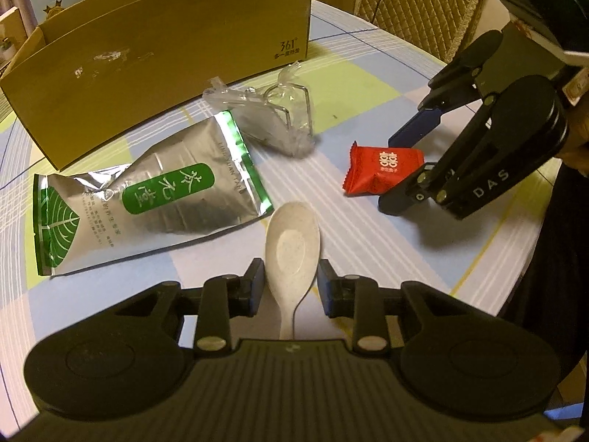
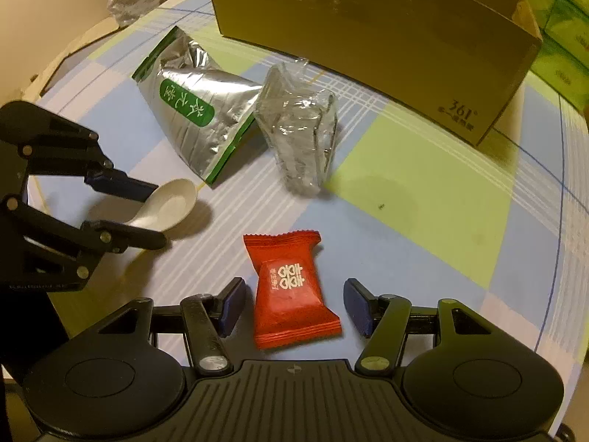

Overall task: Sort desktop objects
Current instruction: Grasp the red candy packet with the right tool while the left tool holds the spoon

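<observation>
A white spoon (image 1: pixel 292 246) lies on the table between the fingers of my left gripper (image 1: pixel 291 285), which is open around its neck; it also shows in the right wrist view (image 2: pixel 167 206). A red candy packet (image 2: pixel 292 291) lies between the fingers of my right gripper (image 2: pixel 294 307), which is open and not touching it. In the left wrist view the packet (image 1: pixel 381 169) lies between the right gripper's fingers (image 1: pixel 403 169). A silver-green pouch (image 1: pixel 147 199) and a crumpled clear plastic wrapper (image 1: pixel 272 118) lie farther back.
A large cardboard box (image 1: pixel 165 51) stands at the back of the checked tablecloth (image 2: pixel 423 191); it also shows in the right wrist view (image 2: pixel 368 25). The table's edge curves at the right in the left wrist view. A quilted chair back (image 1: pixel 412 3) is behind.
</observation>
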`<state>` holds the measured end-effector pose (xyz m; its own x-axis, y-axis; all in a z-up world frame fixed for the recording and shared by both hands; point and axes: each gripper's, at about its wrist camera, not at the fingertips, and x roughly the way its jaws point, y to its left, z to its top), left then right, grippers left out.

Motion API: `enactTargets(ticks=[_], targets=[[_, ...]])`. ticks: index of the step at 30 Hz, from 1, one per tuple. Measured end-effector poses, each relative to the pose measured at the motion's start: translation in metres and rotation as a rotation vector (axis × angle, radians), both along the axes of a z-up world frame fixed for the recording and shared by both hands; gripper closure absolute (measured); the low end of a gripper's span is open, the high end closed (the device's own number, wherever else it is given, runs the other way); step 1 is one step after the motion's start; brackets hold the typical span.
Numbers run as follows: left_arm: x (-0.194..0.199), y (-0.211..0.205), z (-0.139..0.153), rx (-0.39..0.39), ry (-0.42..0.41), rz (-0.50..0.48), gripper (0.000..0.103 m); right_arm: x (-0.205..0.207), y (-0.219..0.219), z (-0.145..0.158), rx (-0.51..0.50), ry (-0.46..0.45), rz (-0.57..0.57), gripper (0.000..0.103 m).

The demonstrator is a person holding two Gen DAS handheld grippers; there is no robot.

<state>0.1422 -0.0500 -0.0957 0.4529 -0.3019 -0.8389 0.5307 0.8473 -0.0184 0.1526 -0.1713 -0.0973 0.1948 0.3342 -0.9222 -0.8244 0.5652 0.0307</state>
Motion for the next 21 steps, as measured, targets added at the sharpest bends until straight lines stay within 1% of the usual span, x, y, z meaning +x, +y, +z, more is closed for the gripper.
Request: enactTargets(ticks=[2,7,12,15,21], targets=[[0.0002,0.0002,0.0004,-0.002,-0.006,0.006,0.077,-0.003,0.001,-0.0002,-0.002,-0.013,0.01,0.047],[0.001,-0.0015,-0.0001,-0.003,-0.019,0.014,0.075,-0.0054,0.0017,-0.0008,0.012,-0.016,0.003,0.057],[0.0021,-0.003,-0.0008,-0.005,-0.025,0.02,0.074,-0.0045,0.0027,0.0003,0.02,-0.021,-0.025,0.076],[0.0024,-0.0025,-0.0013,-0.01,-0.021,0.027,0.076,-0.004,0.0014,0.0009,0.029,-0.015,-0.04,0.078],[0.0002,-0.0005,0.0006,-0.02,-0.016,0.04,0.076,-0.0022,-0.0054,0.0082,0.064,0.003,-0.087,0.079]])
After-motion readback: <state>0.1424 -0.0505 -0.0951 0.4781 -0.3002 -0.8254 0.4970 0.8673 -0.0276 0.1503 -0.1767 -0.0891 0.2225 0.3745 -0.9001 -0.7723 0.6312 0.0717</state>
